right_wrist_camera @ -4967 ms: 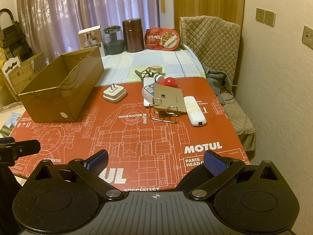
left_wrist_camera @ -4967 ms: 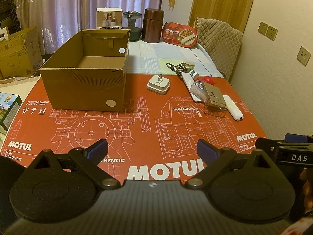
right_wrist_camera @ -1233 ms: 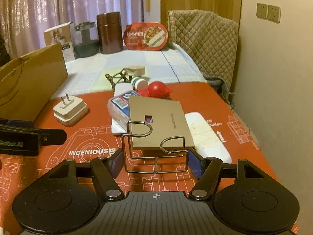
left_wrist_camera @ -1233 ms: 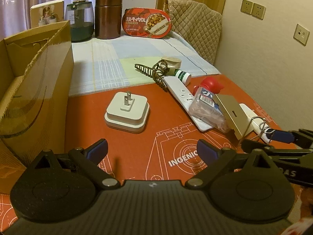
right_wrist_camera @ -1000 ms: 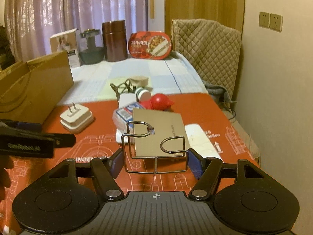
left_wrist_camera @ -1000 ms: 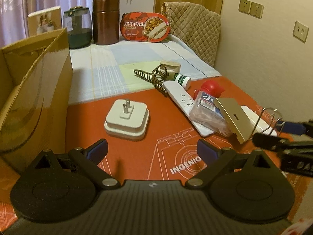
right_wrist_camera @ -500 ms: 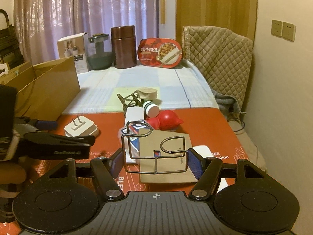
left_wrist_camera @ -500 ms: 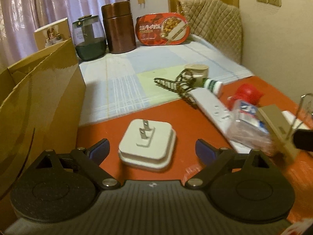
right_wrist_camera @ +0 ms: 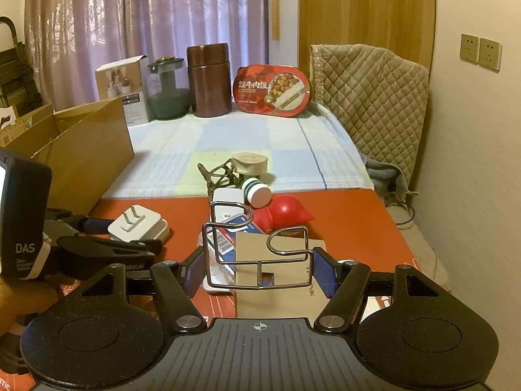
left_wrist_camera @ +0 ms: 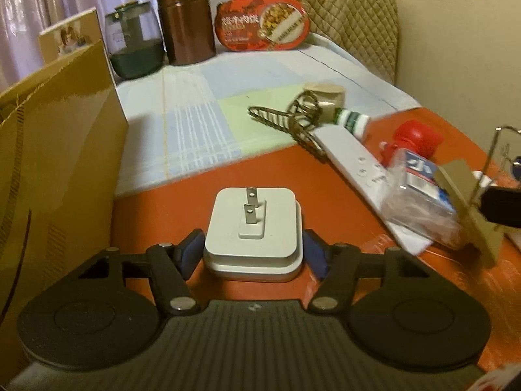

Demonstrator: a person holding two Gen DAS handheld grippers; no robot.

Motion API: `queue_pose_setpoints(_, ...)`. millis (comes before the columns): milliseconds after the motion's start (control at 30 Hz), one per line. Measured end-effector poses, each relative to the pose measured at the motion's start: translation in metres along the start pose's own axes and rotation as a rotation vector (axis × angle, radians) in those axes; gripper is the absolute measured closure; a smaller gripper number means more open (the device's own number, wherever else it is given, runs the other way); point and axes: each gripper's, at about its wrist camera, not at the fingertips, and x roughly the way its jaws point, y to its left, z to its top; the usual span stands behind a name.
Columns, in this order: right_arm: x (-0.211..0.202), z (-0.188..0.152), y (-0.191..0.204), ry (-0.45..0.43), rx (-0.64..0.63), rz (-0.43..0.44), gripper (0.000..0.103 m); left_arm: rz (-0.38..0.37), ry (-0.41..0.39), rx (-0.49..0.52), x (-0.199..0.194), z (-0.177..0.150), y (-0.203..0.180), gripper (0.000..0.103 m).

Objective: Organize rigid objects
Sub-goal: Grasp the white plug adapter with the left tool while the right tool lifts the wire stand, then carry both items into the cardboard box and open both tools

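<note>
Two grippers are at work over the red printed table mat (left_wrist_camera: 342,195), each on its own object. Compared with a second ago, the left gripper (left_wrist_camera: 252,254) has come forward and down from a wide-open hover until the white square plug adapter (left_wrist_camera: 253,228) sits between its blue pads (left_wrist_camera: 190,254); its jaws are closing, and the pads look to be at or just off the adapter's sides, so I read this as a grasp being made, not yet a lift. The adapter lies flat on the mat at the view's 6 o'clock, its two metal prongs (left_wrist_camera: 250,207) pointing up and away toward 12 o'clock; the body is nearly square, so no long axis stands out. The brown cardboard box (left_wrist_camera: 58,150), the likely destination, stands at 9 o'clock. The right gripper (right_wrist_camera: 259,272) holds a silver wire stand (right_wrist_camera: 257,254) at half width, raised over the tan flat cardboard box (right_wrist_camera: 276,290). The stand's long axis runs 9 to 3 o'clock, its loops upward. Both items seem ready to go to the box.
</note>
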Motion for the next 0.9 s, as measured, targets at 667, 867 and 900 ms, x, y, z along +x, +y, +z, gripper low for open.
queue_pose_setpoints(667,-0.062,0.048,0.038,-0.069,-0.063,0.071,0.038,-0.021,-0.1,-0.054,-0.139,0.023,0.036,0.043)
queue_pose_setpoints(867,-0.078,0.078,0.072,-0.102,-0.102,0.143,0.038,0.027,-0.15,-0.078,-0.187,0.033,0.078,0.043)
queue_pose_setpoints(900,-0.08,0.083,0.078,-0.105,-0.109,0.156,0.038,0.037,-0.156,-0.082,-0.193,0.034,0.086,0.043)
